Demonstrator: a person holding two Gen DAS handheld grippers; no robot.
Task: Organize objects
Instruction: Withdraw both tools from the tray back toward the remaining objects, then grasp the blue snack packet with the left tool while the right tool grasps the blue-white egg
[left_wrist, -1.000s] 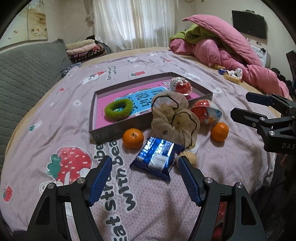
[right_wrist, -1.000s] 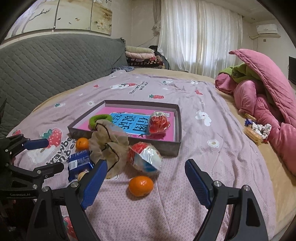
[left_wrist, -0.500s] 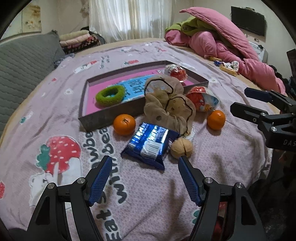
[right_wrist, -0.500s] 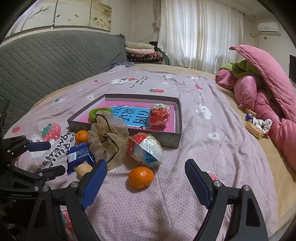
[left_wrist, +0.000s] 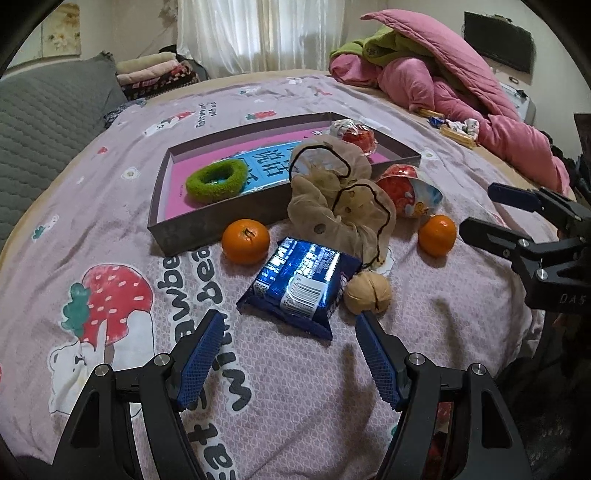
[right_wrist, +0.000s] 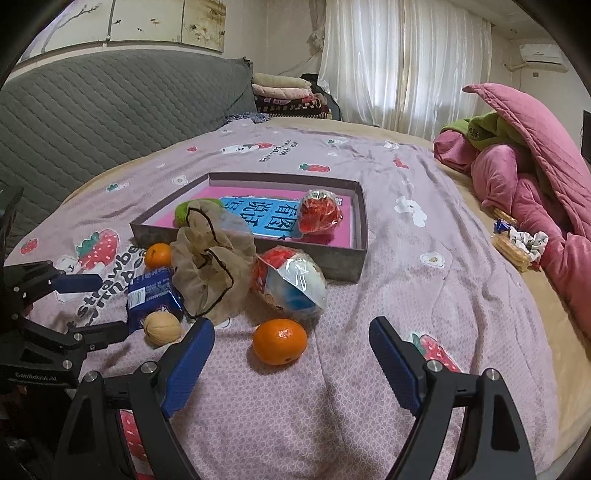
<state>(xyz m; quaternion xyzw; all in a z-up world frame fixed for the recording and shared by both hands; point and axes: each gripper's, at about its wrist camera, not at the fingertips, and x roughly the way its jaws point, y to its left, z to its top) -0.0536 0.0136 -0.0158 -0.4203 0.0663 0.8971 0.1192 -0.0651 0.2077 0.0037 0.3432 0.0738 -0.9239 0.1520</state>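
A bed under a mauve sheet printed with strawberries and bears fills both views; the big dark lettering near the left gripper reads partly as "with bea" and "eat". A heap of pink and green quilts lies at the far right.

In the middle of the sheet sits a shallow grey box with a pink floor and a blue panel of Chinese characters. Inside it, a fuzzy green ring lies at the left and a red sweet in clear wrap at the far right.

Against the box's near wall a beige gauze scrunchie with black edging stands crumpled. Just right of it is a round red, white and blue foil pack. A blue snack packet with a white barcode label lies in front of the scrunchie; its print is too small to read. One orange sits by the box's near wall, left of the packet; a second orange sits to the right, near the foil pack. A walnut touches the packet's right edge.

The left gripper hovers just short of the packet, blue pads spread wide, holding nothing. The right gripper is likewise spread and empty, the second orange just beyond its pads. Its body reads "DAS" in the left view; the left one's reads "GenRobot.AI".
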